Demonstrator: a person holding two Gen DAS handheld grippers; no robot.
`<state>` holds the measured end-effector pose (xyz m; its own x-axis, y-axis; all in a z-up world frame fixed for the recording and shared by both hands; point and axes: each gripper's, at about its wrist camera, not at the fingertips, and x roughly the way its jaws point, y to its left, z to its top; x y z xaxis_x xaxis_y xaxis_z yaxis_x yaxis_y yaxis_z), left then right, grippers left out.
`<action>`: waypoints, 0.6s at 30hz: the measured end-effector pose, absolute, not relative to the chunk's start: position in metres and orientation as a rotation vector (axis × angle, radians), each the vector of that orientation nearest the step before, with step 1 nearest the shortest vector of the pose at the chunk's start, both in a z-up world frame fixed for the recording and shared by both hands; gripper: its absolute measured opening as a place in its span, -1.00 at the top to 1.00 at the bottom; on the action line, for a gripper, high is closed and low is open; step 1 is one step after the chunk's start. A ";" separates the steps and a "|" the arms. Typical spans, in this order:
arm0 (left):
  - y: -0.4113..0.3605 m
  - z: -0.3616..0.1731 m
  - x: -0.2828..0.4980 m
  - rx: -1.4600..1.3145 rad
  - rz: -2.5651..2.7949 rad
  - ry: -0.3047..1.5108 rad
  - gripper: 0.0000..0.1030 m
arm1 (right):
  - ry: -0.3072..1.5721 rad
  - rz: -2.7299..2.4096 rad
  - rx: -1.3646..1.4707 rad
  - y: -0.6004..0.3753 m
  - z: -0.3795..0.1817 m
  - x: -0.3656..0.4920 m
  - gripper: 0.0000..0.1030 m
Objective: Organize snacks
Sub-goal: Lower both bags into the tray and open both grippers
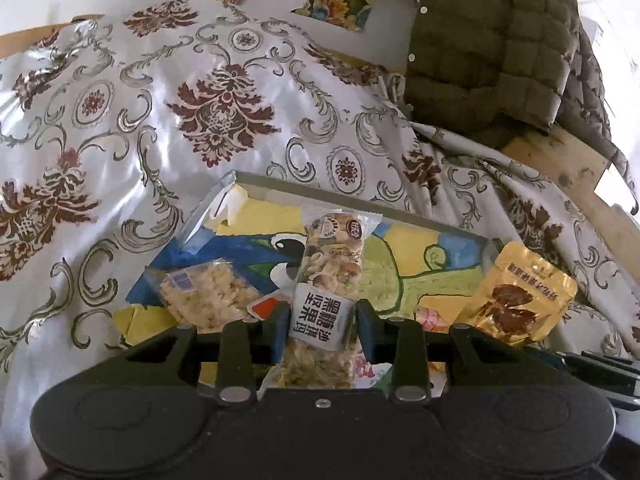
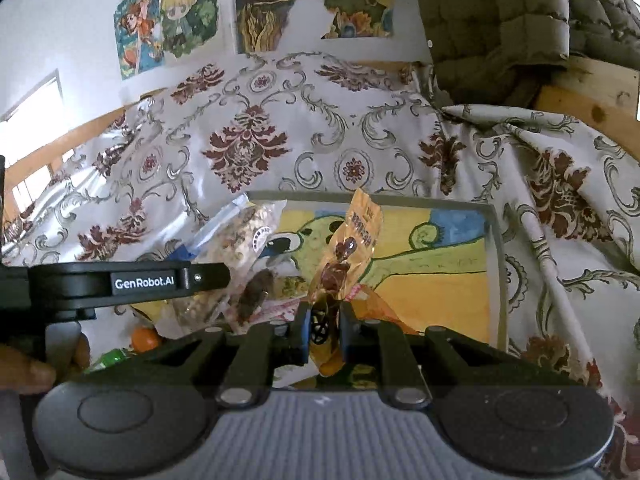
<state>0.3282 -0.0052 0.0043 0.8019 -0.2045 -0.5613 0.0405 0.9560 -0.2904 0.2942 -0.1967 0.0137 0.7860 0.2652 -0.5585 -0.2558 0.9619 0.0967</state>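
I'm holding the left gripper (image 1: pixel 322 316) out over the tray (image 1: pixel 360 196), and its jaws are clamped on a long clear-wrapped nut bar (image 1: pixel 332 264), pinching it at the white label with black characters. The bar is sticking straight out ahead of the fingers, its far end reaching toward the tray's back rim. Just off to the left of those fingers, a second clear packet of pale crispy snack (image 1: pixel 208 292) is lying in the tray on the painted picture that lines its bottom. Off to the right of the left gripper, the yellow pouch (image 1: pixel 520 292) is hanging in the air at the tray's right edge.

That pouch is mine too: the right gripper (image 2: pixel 325 326) is clenched tight on the yellow pouch (image 2: pixel 348 256), gripping it by its lower end so it is standing up edge-on ahead of the fingers, above the tray (image 2: pixel 494 280). To the left of the right gripper, the other tool's black arm marked GenRobot.AI is crossing the view, with the nut bar (image 2: pixel 248 240) carried beyond it. Lower left of it, my hand (image 2: pixel 36 368) is showing on the handle, and something orange and something green are peeking out beside it, too hidden to name.

Beyond both grippers, the tray is sitting on a white cloth (image 1: pixel 160 100) with dark red floral patterns, and an olive quilted jacket (image 1: pixel 492 40) is lying far ahead to the right.
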 end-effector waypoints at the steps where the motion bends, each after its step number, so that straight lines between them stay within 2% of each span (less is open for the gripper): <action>1: -0.007 0.005 0.328 -0.263 -0.134 0.627 0.27 | 0.610 0.277 0.014 -0.197 0.013 0.295 0.69; 9: -0.016 -0.001 0.329 -0.180 -0.139 0.644 0.27 | 0.635 0.270 -0.045 -0.195 0.008 0.302 0.69; 18: 0.004 -0.013 0.330 -0.253 -0.138 0.671 0.28 | 0.660 0.223 -0.080 -0.193 0.001 0.307 0.59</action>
